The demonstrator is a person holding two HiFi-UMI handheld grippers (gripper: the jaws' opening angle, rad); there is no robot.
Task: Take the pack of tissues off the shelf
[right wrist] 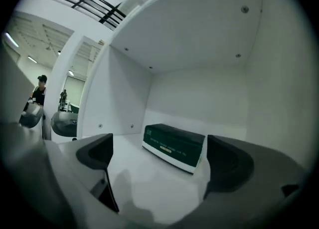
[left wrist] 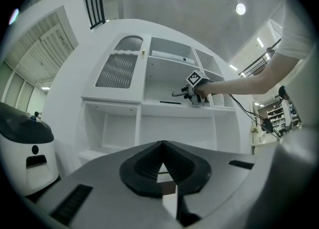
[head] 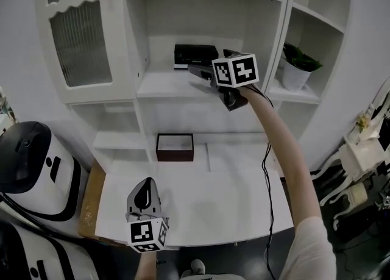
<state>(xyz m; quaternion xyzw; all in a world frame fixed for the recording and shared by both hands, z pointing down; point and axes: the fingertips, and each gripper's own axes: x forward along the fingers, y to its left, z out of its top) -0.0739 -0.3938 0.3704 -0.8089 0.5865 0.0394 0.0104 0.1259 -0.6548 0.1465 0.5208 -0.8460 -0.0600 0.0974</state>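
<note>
A dark green pack of tissues [head: 194,55] [right wrist: 174,145] lies flat at the back of the middle shelf [head: 167,85] of a white cabinet. My right gripper [head: 202,72] [right wrist: 158,154] is inside that shelf bay, open, its jaws spread wide just short of the pack, with nothing between them. The pack sits ahead of the jaws, nearer the right one. My left gripper [head: 144,199] [left wrist: 162,164] is low over the white desk, shut with nothing in it; in its view the right gripper [left wrist: 185,93] shows far off at the shelf.
A dark brown open box [head: 175,147] stands at the back of the desk [head: 201,205]. A potted plant [head: 297,65] sits in the right-hand bay. A cabinet door [head: 82,28] with a knob is at the left. A white and black robot [head: 33,169] stands at the lower left.
</note>
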